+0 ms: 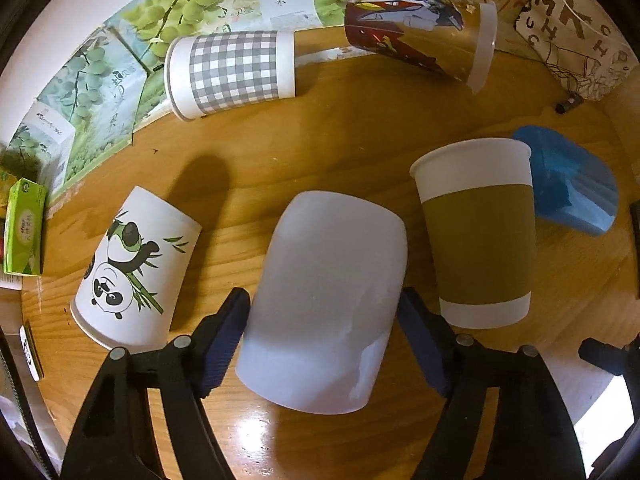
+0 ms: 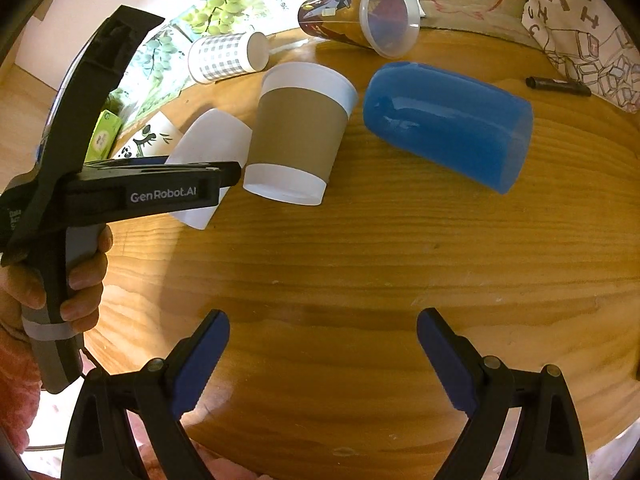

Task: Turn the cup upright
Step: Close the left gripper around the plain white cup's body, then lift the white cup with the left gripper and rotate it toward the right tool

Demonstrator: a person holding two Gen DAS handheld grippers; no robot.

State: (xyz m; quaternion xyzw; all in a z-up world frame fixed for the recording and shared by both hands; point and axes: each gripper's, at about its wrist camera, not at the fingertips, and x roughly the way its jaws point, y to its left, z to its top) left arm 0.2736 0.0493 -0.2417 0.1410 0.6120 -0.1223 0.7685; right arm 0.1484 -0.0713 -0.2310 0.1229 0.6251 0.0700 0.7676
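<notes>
A plain white cup (image 1: 324,300) lies tilted on the wooden table (image 1: 340,140), closed base pointing away. My left gripper (image 1: 324,312) has its blue pads against both sides of the cup. In the right wrist view the same white cup (image 2: 208,136) shows partly hidden behind the left gripper's body (image 2: 160,194). My right gripper (image 2: 322,344) is open and empty, low over bare table (image 2: 380,260) near the front edge.
A brown-banded paper cup (image 1: 478,232) stands upright just right of the white cup. A panda cup (image 1: 132,272), a checked cup (image 1: 232,72), a printed clear cup (image 1: 420,36) and a blue cup (image 2: 448,124) lie on their sides. Boxes and a bag line the back.
</notes>
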